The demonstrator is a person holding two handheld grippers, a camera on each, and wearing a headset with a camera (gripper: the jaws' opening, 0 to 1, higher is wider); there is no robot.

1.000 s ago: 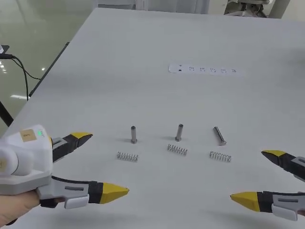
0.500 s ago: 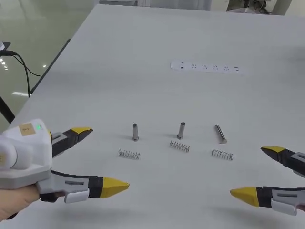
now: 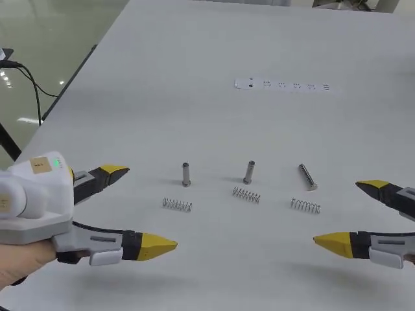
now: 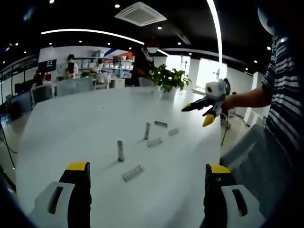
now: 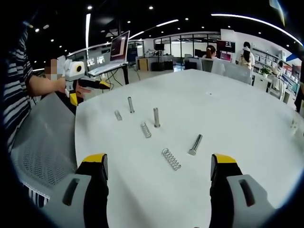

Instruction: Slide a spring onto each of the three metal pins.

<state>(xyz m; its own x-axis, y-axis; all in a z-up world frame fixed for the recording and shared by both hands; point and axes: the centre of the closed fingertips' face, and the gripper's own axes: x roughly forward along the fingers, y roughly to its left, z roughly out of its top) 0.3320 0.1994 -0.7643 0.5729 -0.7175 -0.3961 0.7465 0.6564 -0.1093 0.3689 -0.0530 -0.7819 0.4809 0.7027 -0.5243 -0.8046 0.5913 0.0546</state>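
no legible text, strip (image 3: 283, 85) marks seemingly blurred

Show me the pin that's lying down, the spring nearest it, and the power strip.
lying pin (image 3: 306, 176), head view, middle of its shaft.
nearest spring (image 3: 305, 206), head view, middle coils.
power strip (image 3: 282, 85), head view, centre of its top face.

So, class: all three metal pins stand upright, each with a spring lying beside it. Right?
No: the left pin and middle pin stand upright, but the right pin lies on its side, per the right gripper view. A spring lies beside each.
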